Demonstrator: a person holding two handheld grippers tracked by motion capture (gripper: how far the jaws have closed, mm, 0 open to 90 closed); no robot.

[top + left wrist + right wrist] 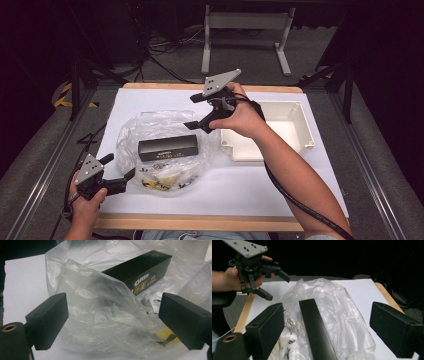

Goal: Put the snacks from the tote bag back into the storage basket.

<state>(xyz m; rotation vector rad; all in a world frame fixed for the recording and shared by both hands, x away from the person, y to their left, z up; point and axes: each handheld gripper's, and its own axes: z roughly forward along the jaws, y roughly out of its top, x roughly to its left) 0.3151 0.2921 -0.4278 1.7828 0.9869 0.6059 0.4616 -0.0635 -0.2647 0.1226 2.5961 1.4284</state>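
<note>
A crumpled clear plastic bag [150, 125] lies on the white table [225, 190], holding a long black box [167, 147] and small yellow and white packets [162, 181]. My left gripper [120, 166] sits at the bag's near left corner, open. In the left gripper view the bag [100, 315] bulges between the wide jaws of the left gripper [116, 320] without touching the pads, with the box [140, 270] beyond. My right gripper [191, 112] hovers open over the bag's far right side. In the right gripper view the right gripper [332, 327] looks down along the box [317, 327].
A shallow white plastic tray [300, 120] stands to the right of the bag, under the right forearm. The left gripper [278, 288] and its hand show across the bag in the right gripper view. Wooden table edges frame the white sheet; cables and a stand lie on the floor beyond.
</note>
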